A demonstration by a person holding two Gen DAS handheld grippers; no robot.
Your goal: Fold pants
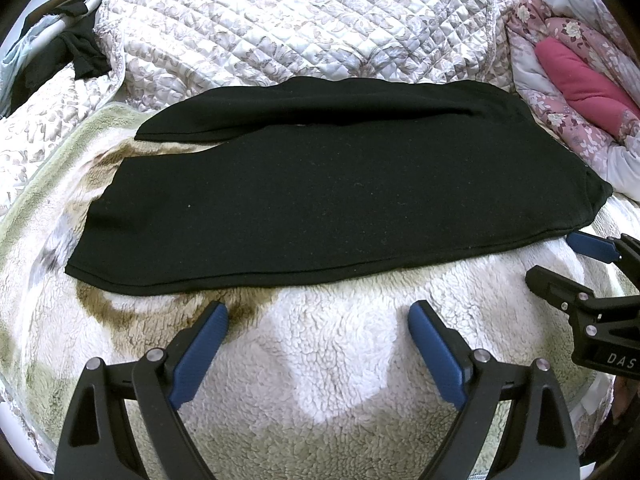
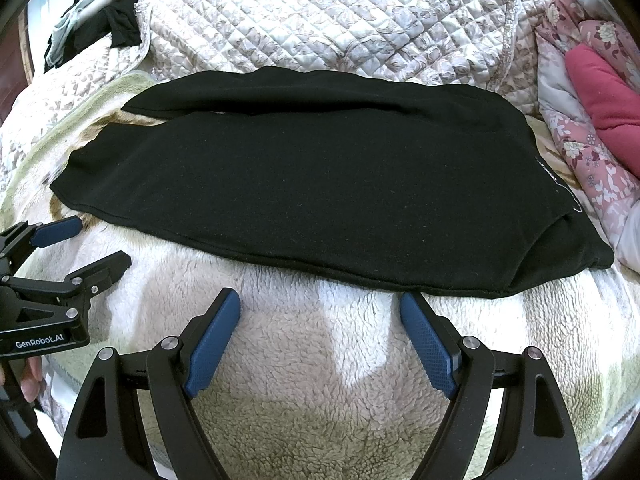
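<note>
- Left wrist view shows me the bed, covered near me by a fleece blanket (image 1: 320, 392) in white, pale green and brown patches; it fills the lower half of both views.
- Behind it I see a quilted bedspread (image 1: 304, 28) with a grey leaf print, bunched up along the far side.
- Black pants (image 1: 332, 196) lie flat on the fleece blanket, stretched across from left to right. The two legs point left with a narrow gap between their ends, the far leg slightly behind the near one. In the right wrist view the pants (image 2: 320, 184) show white lettering near their right end, too small for me to read.
- At the far right sits a pink flowered comforter (image 1: 568, 92) with a plain pink cushion (image 1: 584, 80) resting in its folds.
- At the far left, dark clothes (image 1: 68, 52) hang in a heap beside the bedspread.
- My left gripper (image 1: 318, 312) hovers over the fleece just short of the near hem of the pants, jaws spread wide, nothing between them.
- My right gripper (image 2: 320, 300) sits likewise at the near hem, jaws spread and empty; its right blue pad (image 2: 428, 344) has its tip right at the edge of the cloth, though I cannot tell if it touches.
- Each gripper appears in the other's view, off to the side and apart from the pants.
</note>
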